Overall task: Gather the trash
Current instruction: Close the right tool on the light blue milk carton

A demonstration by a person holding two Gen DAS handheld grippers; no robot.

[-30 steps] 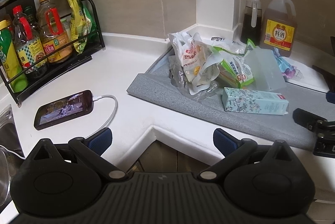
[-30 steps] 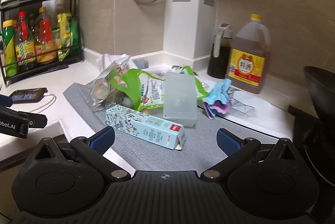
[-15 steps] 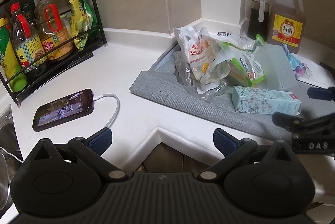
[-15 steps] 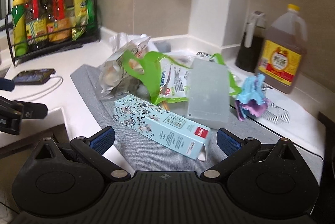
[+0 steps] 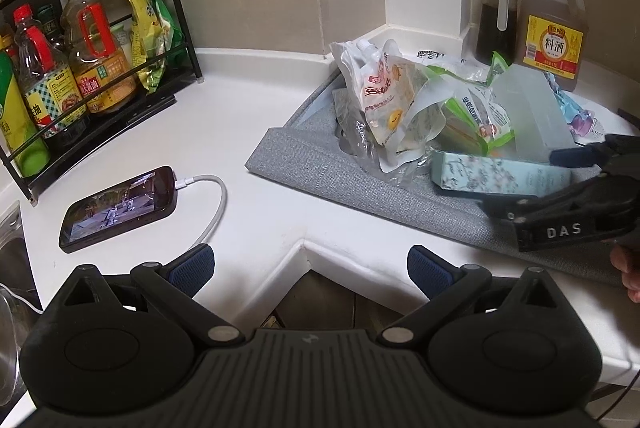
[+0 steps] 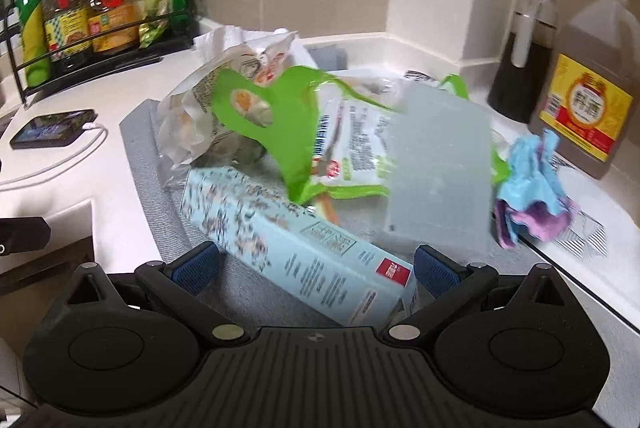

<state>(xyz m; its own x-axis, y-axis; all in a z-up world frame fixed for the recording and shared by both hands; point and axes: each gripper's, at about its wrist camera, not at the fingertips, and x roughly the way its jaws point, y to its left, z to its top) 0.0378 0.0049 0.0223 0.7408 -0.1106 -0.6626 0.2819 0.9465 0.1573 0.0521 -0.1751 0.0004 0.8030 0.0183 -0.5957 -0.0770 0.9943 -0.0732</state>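
Since a second ago the right tool has closed in on the trash pile: the pale blue patterned carton, then well ahead of it, now lies between its spread blue pads, not yet touched by either as far as the blurred right wrist view shows. Right tool: open, holding nothing. Left tool: open too, hovering over the counter edge, well short of the pile; it has only tilted and drifted slightly, so the strainer on the wall has slid out of its view.

Working outward from the right tool: carton lies flat and diagonal on the grey mat. Behind it sit a frosted plastic box, a green-edged snack bag and a white pouch, heaped together. A crumpled blue and purple wrapper lies just right of the box.

Handling, judged: carton looks empty, light and stiff, but its walls will crush under a hard squeeze. Best hold is across the narrow width near the middle, so it does not pivot. Bags are soft, slippery and crinkly; pinch a folded edge.

Phone charging on the counter, well apart. Not trash.
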